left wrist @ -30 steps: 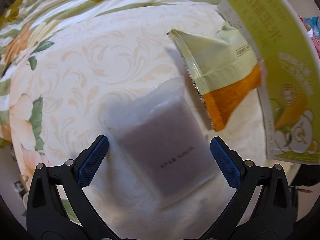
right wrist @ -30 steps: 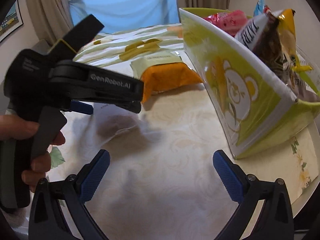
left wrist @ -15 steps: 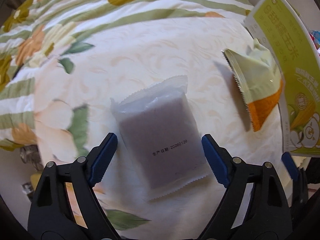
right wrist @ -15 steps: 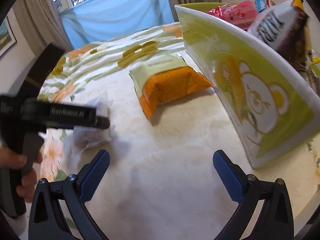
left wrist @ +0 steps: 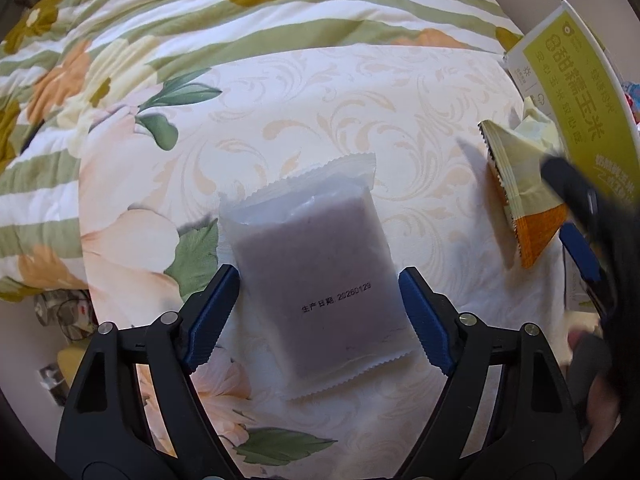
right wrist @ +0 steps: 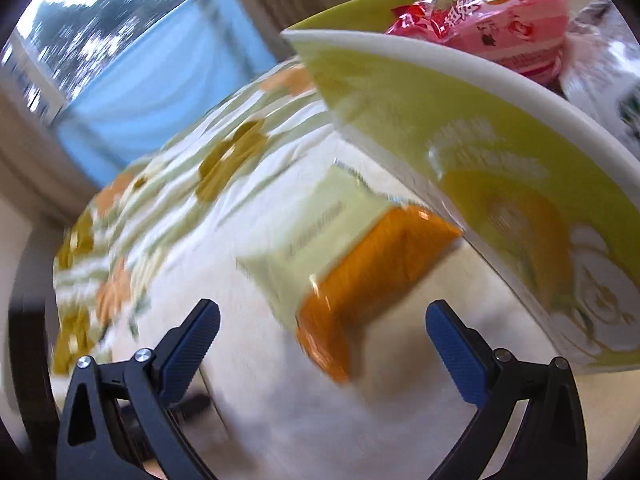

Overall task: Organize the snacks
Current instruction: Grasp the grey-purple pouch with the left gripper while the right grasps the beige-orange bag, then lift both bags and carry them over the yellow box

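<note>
A translucent packet with a purple-grey filling (left wrist: 316, 264) sits between the blue pads of my left gripper (left wrist: 320, 292). The jaws are closing and the pads touch its two long edges. An orange and pale-green snack packet (left wrist: 520, 200) lies to the right, against a yellow-green carton (left wrist: 576, 92). In the right wrist view this packet (right wrist: 360, 272) lies just ahead of my right gripper (right wrist: 322, 344). That gripper is open with nothing between its fingers. The carton (right wrist: 500, 168) holds several snack bags, among them a pink one (right wrist: 500, 24).
The round table (left wrist: 360, 100) has a cream patterned cover. A floral, green-striped quilt (left wrist: 200, 12) lies behind and to the left of it. The right gripper's dark body (left wrist: 580, 208) shows blurred at the right edge of the left wrist view. A window and curtains (right wrist: 100, 60) are behind.
The left jaws narrowed onto the purple packet and carried it left, towards the floral print. The right gripper rolled and came close to the orange packet. The left gripper left its view.
</note>
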